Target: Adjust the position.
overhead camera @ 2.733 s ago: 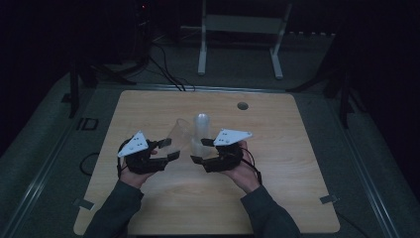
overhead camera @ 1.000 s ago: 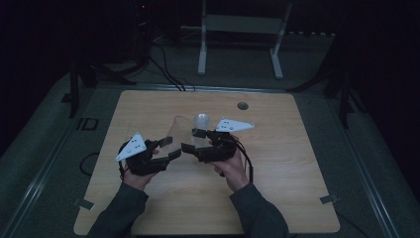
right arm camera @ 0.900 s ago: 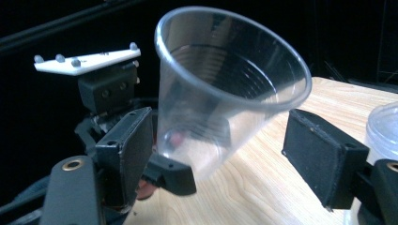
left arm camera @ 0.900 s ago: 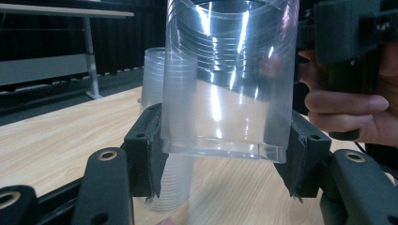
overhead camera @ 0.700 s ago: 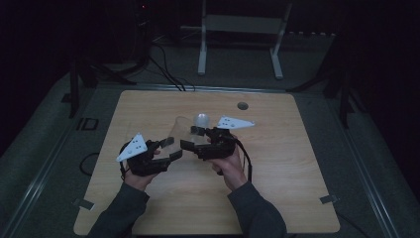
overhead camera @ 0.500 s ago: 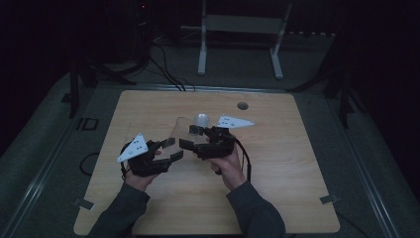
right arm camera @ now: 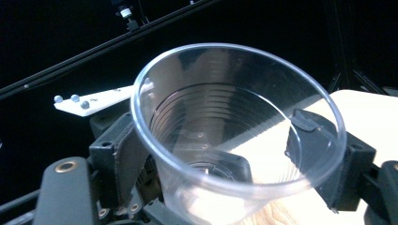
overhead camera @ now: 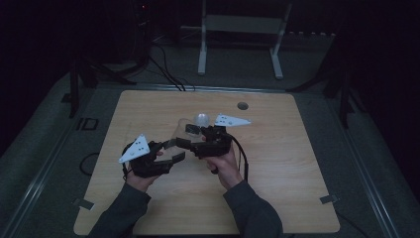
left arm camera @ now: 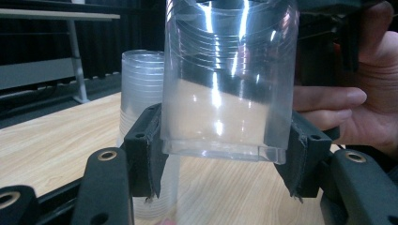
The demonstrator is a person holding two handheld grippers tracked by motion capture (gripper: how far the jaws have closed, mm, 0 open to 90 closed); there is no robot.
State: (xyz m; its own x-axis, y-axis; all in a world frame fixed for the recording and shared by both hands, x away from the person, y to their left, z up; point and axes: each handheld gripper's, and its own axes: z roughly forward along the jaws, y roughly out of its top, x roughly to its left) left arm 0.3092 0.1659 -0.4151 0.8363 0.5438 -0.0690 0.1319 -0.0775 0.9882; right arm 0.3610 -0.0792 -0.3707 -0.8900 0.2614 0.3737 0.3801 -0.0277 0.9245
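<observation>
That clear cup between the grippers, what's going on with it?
A person holds a clear cup between both grippers above the table. The left gripper has its jaws at the cup's base, while the right gripper has its jaws on either side near the rim. A stack of cups stands on the table behind.

Right gripper now closer to left gripper (cup between).
</observation>
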